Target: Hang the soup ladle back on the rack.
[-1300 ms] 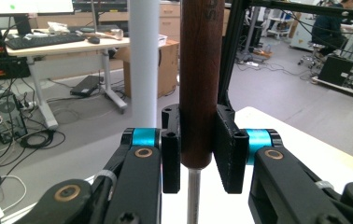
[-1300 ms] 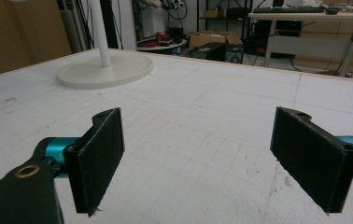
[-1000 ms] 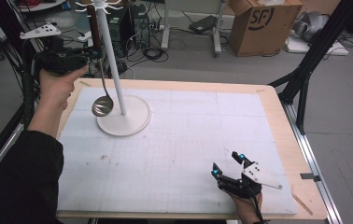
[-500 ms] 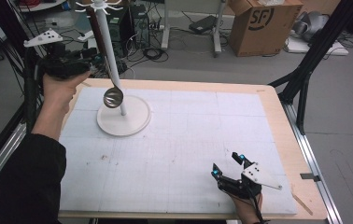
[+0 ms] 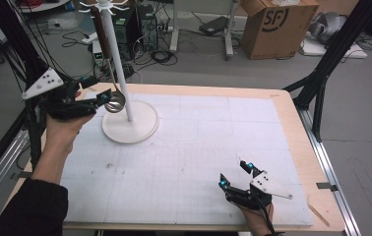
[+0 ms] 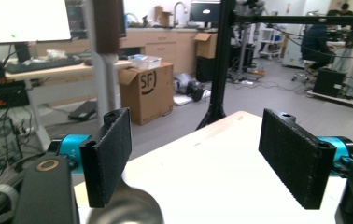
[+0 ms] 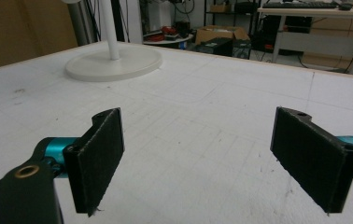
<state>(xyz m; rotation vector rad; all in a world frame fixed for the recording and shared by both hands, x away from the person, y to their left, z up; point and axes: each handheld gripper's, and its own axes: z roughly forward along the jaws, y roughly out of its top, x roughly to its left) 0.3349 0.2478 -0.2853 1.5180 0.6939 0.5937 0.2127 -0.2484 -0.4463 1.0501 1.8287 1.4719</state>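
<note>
Ladle on white stand, just released

Left gripper (image 5: 103, 96): jaws just spread wide, bare, level with bowl of ladle (image 5: 114, 102), which hangs upright from stand (image 5: 130, 127), touching its left side. Right gripper (image 5: 233, 174): spread, bare, resting well right of stand, far from ladle.

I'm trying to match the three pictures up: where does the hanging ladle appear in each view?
High view: the ladle hangs on the white stand, upper left, bowl at the left gripper, whose jaws have just been opening.
Left gripper view: bowl at bottom left, brown handle above.
Right gripper view: not in it.
Shared landmark: the stand's pole.
</note>
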